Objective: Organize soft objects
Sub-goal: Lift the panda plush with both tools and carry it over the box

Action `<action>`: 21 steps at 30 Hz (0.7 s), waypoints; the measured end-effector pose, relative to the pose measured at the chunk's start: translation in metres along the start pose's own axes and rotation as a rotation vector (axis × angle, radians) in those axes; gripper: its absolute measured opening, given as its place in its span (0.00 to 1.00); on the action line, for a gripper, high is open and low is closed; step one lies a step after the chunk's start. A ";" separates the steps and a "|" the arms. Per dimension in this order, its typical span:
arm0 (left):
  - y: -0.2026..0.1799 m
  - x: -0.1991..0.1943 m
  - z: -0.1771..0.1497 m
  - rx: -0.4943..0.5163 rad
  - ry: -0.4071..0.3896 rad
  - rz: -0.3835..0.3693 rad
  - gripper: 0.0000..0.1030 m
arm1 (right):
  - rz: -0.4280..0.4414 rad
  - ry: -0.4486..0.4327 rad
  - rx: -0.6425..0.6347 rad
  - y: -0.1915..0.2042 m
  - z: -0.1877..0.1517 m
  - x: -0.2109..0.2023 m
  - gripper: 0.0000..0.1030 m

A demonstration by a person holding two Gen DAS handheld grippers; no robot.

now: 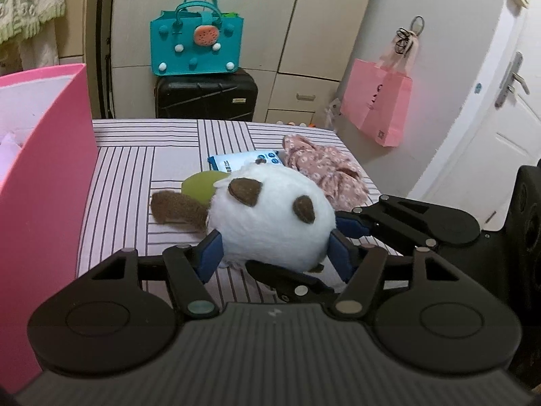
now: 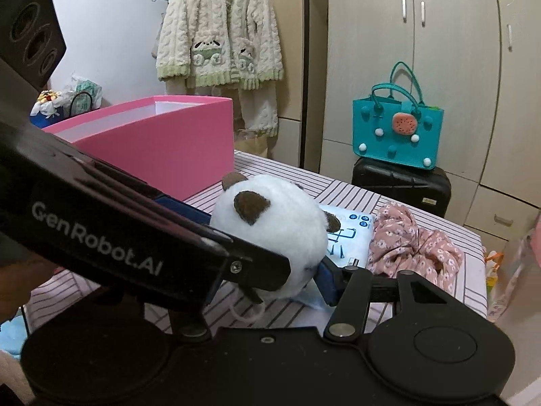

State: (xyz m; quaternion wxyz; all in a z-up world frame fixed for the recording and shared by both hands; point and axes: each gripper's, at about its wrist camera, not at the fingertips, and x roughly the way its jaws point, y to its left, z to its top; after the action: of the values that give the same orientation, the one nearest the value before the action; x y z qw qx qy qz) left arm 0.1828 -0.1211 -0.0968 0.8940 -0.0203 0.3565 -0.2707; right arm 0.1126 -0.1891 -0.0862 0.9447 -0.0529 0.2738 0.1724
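Left tongs [image 1: 274,252] pinch the white plush toy [image 1: 270,216] w/ both blue pads [image 1: 211,253] pressed into its lower sides; toy's round head bulges up btwn them, brown ears on top. Right tongs [image 1: 333,237] come in from the right side of the left tongs & grip the same toy: one blue pad visible against its right flank, the other hidden behind the plush. In the right wrist view the right tongs [image 2: 267,274] show one blue pad touching the toy [image 2: 270,233]; the near finger is blocked by the left gripper body, so contact on that side can't be seen directly.

Toy sits low on the striped table [image 1: 142,182], just ahead of both tongs. Its brown limb and a green part stick out to the far left of the left tongs.

Beyond the toy: a white-blue packet [image 1: 236,160], and just right of it a crumpled pink floral cloth [image 1: 324,169]. Pink box [image 1: 44,176] stands left of the left tongs, open top.

Farther back, a teal bag [image 1: 196,44] rests on a black suitcase [image 1: 206,96].
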 end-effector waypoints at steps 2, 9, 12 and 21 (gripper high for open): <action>-0.001 -0.008 -0.002 0.014 0.003 -0.011 0.63 | -0.021 -0.004 -0.005 0.008 -0.001 -0.007 0.60; -0.001 -0.030 -0.012 0.016 0.036 -0.041 0.63 | -0.038 0.021 0.019 0.027 -0.003 -0.027 0.60; -0.002 -0.036 -0.009 0.032 0.043 -0.041 0.63 | -0.044 0.025 0.016 0.031 0.001 -0.030 0.60; 0.007 -0.051 0.031 0.045 0.081 -0.064 0.63 | -0.004 0.021 -0.006 0.025 0.039 -0.035 0.60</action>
State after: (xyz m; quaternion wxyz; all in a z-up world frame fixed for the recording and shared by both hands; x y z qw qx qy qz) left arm 0.1761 -0.0948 -0.0434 0.8700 -0.0009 0.3854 -0.3077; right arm 0.0957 -0.1686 -0.0347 0.9419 -0.0583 0.2831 0.1708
